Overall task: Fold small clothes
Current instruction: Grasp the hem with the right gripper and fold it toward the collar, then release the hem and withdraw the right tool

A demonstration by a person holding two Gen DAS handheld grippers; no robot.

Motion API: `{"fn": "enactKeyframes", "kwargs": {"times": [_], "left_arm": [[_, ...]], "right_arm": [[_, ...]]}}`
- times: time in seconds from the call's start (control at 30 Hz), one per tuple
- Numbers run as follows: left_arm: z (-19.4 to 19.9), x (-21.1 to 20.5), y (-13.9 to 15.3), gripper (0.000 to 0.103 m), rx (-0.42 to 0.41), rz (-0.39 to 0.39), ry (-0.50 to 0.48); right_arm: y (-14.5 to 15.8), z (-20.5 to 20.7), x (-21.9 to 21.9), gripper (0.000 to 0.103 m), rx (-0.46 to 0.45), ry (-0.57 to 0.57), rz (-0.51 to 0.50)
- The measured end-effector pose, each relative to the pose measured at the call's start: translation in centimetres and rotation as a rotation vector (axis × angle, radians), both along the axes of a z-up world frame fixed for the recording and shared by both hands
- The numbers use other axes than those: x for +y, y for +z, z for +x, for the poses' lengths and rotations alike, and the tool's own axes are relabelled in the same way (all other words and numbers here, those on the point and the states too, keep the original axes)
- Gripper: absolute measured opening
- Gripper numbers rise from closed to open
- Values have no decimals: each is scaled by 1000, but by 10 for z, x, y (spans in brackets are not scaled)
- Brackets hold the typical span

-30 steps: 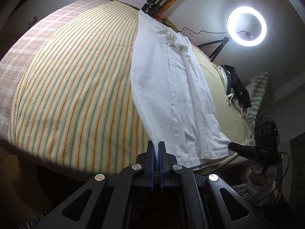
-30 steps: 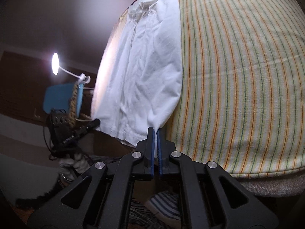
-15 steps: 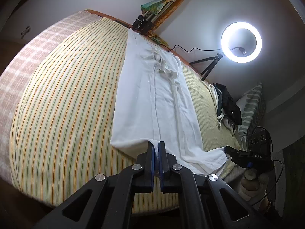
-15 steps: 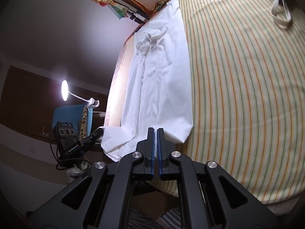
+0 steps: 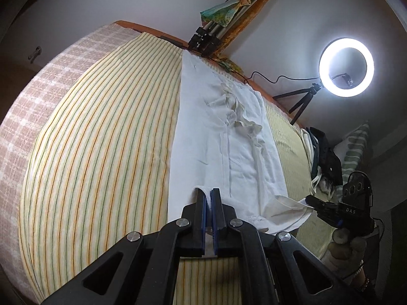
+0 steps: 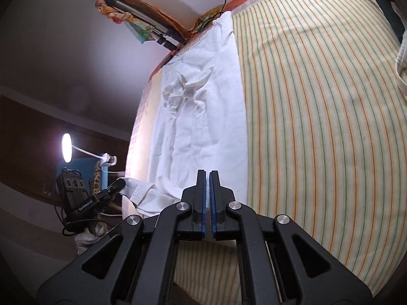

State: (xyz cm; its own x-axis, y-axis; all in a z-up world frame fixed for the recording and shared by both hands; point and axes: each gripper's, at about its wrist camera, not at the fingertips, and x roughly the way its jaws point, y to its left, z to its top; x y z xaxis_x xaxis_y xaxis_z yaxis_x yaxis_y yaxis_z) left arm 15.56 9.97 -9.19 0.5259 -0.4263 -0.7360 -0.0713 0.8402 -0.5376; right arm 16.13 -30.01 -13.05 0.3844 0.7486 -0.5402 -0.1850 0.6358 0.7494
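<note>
A white shirt lies lengthwise on a bed with a yellow striped cover; it also shows in the right wrist view. My left gripper is shut on one corner of the shirt's near hem and holds it lifted over the shirt. My right gripper is shut on the other hem corner. Each gripper shows in the other's view, at the hem's far corner: the right one, the left one. The collar end lies crumpled at the far side.
A ring light on a tripod stands behind the bed at the right. A folded tripod lies at the headboard. Dark clothes and a striped pillow sit on the bed's right side. A white strap lies at right.
Both grippers have lifted the shirt's near hem off the bed edge and carried it forward over the shirt toward the collar. The hem now folds up over the body.
</note>
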Motion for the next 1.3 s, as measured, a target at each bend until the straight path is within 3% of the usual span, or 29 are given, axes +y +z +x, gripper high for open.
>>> {"fn": "enactKeyframes", "kwargs": {"times": [0.13,0.2,0.23,0.27,0.4,0.53,0.67,0.8,0.97,1.03,1.07,1.1,1.17,1.3], "left_arm": [[18,1,-13,1,24,-8,1],[22,2,-16,12,25,24,17],[23,3,-15,22,15,40,22],[22,4,-13,25,7,62,29],[11,8,1,26,-35,88,18],[-5,-3,6,26,-42,87,-65],[-8,-25,-7,25,9,99,-166],[5,-39,-24,25,39,154,-196],[30,-31,-27,26,-6,272,-93],[32,-22,-24,31,-23,293,-61],[31,-18,-22,37,-32,276,-56],[30,-14,-21,40,-40,269,-50],[28,-11,-21,45,-52,273,-48],[30,-15,-28,39,-35,268,-71]], "right_arm": [[-6,18,6,4,-2,-3,-35],[-8,25,7,4,-5,13,-25],[-7,29,7,4,-7,12,-28],[-6,31,5,4,-8,5,-32],[6,28,-7,8,-54,-12,-75],[16,11,-4,8,-111,64,-106],[8,0,19,8,-113,185,-122],[-6,2,46,8,-99,236,-192],[-8,16,48,8,-147,113,-369],[-3,19,36,9,-160,52,-387],[-1,19,30,15,-161,39,-375],[1,19,24,32,-161,30,-358],[2,18,16,57,-165,12,-339],[-2,21,10,57,-137,5,-333]]}}
